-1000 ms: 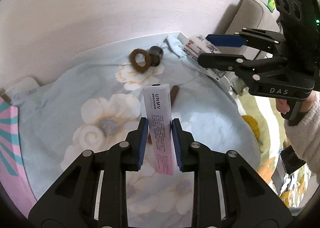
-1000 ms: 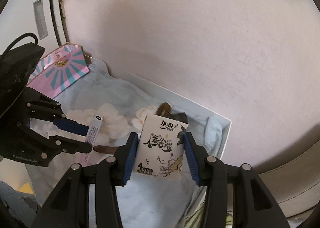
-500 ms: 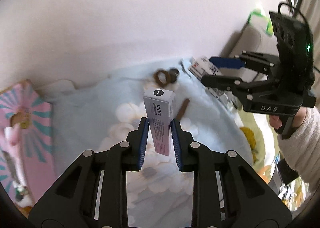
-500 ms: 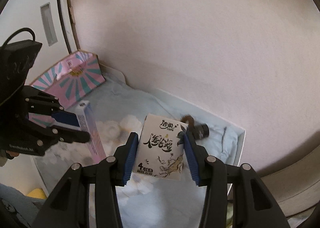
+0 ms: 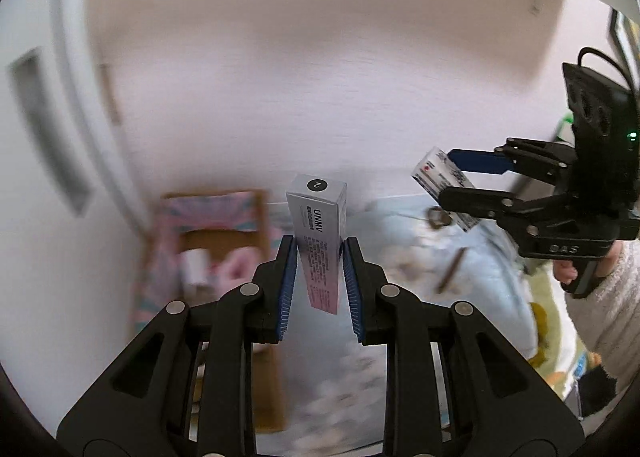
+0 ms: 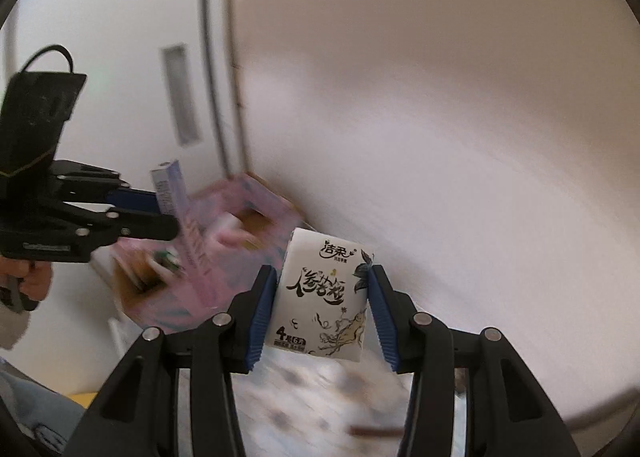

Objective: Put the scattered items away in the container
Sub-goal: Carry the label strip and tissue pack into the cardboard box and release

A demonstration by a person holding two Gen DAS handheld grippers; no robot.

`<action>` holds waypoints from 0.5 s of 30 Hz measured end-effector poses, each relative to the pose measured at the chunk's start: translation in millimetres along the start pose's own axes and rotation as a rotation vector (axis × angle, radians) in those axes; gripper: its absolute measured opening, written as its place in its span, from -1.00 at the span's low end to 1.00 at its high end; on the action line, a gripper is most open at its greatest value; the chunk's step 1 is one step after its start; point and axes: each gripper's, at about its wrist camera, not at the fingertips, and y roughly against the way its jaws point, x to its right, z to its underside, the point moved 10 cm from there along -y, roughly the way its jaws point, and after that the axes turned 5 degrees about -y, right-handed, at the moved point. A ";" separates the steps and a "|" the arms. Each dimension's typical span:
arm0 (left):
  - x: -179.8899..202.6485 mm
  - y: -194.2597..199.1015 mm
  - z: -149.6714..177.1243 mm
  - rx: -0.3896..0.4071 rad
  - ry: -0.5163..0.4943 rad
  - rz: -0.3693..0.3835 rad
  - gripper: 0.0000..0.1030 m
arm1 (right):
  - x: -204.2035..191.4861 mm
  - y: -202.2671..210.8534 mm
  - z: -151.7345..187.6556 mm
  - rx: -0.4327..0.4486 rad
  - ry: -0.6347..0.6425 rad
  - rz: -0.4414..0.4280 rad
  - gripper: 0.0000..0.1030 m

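Pink-and-grey slim carton [image 5: 320, 245] is gripped upright by the left gripper [image 5: 319, 277] at frame centre, with the pink box [image 5: 216, 241] blurred at left. In the right wrist view, a white tissue pack [image 6: 324, 297] is clamped by the right gripper [image 6: 322, 321] at lower centre.

Left gripper [image 5: 319, 281]: black angular linkage frame, two fingers faced with ribbed blue pads [image 5: 286, 289], round silver screws [image 5: 249, 289] at the link joints. In the right wrist view its body bears a black box housing [image 6: 36, 117] above the fingers, with a thin black cable [image 6: 48, 57] looped above that housing. Right gripper [image 6: 322, 313]: same black frame, blue pads, silver screws. In the left wrist view, raised lettering "DAS" [image 5: 563, 248] sits below its housing; a green light [image 5: 632, 134] glows on the housing. Sleeve [image 5: 608, 305]: pale, fleecy, below the lettering.
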 end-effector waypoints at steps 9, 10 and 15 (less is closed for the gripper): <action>-97.6 1.9 48.5 -0.078 0.137 -0.117 -0.59 | -102.9 -101.1 -25.1 -0.109 0.083 -0.163 -0.17; -103.1 -2.1 56.3 -0.088 0.154 -0.111 -0.59 | -108.0 -113.0 -24.1 -0.127 0.081 -0.170 -0.17; -118.1 -22.7 85.6 -0.136 0.219 -0.079 -0.59 | -131.3 -170.9 -14.0 -0.221 0.083 -0.186 -0.17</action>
